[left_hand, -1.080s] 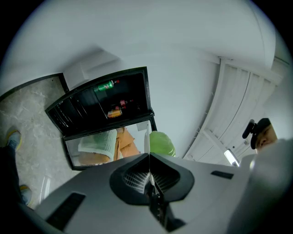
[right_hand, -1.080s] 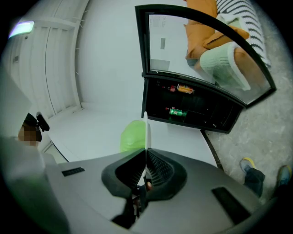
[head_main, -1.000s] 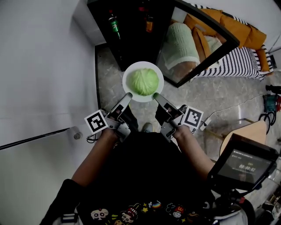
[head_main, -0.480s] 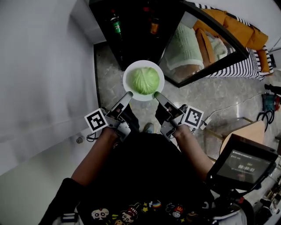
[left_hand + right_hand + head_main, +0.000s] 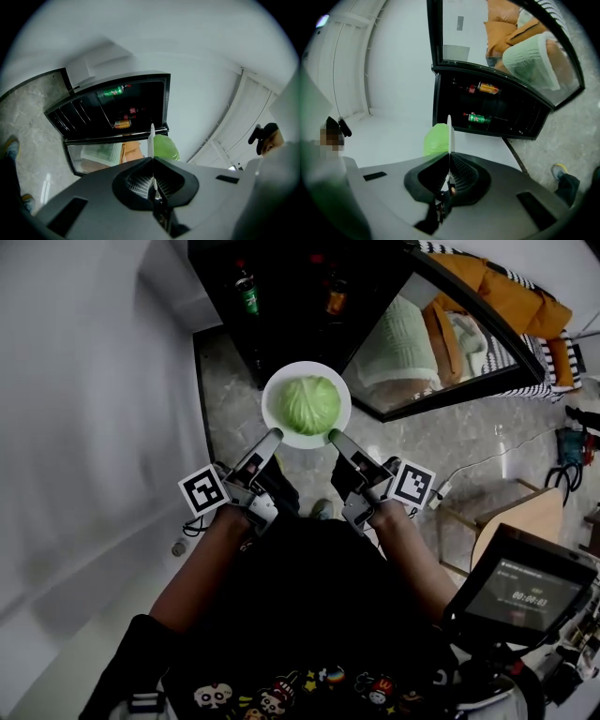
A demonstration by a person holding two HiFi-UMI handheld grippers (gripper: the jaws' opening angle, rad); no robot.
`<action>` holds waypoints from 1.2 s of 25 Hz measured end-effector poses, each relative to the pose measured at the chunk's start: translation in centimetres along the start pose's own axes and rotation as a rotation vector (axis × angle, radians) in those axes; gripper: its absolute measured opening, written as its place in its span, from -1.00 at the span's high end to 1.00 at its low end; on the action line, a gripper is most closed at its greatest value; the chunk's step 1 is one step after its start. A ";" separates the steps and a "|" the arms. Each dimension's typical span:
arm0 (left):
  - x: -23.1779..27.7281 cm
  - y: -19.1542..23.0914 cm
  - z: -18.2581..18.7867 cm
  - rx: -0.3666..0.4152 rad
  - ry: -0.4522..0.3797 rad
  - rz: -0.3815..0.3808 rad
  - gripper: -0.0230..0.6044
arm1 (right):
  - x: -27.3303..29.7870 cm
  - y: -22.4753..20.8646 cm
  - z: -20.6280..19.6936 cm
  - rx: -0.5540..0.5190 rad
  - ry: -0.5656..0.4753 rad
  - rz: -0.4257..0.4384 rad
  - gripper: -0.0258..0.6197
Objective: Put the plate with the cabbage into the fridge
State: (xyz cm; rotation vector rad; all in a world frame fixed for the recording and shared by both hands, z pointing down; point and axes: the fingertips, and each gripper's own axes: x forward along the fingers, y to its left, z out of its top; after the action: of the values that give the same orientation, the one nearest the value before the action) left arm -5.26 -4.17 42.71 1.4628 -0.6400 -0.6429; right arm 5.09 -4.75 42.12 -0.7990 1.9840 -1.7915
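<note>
A white plate carries a green cabbage and hangs in the air in front of the open black fridge. My left gripper is shut on the plate's near left rim, my right gripper on its near right rim. In the left gripper view the plate shows edge-on between the jaws, with the cabbage to its right. In the right gripper view the plate is again edge-on, the cabbage to its left.
The fridge's glass door stands open to the right. Inside the fridge are a green bottle and an orange can. A white wall runs along the left. A wooden stool and cables lie at the right.
The plate with the cabbage has moved a little up the frame, closer to the fridge opening. Both grippers kept their hold on the rim.
</note>
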 end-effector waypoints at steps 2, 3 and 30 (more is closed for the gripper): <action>0.0 0.1 0.0 -0.006 -0.004 -0.002 0.90 | 0.0 -0.1 0.0 0.002 0.002 0.000 0.88; 0.0 0.1 0.0 -0.010 -0.006 -0.004 0.90 | 0.0 -0.1 0.0 0.001 0.003 0.000 0.88; 0.0 -0.5 0.1 0.048 -0.027 0.005 0.90 | 0.1 0.0 -0.1 0.020 0.002 0.014 0.88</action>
State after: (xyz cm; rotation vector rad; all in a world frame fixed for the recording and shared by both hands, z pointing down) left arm -5.36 -4.27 42.17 1.4989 -0.6835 -0.6485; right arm 4.96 -4.75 42.15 -0.7757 1.9648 -1.8016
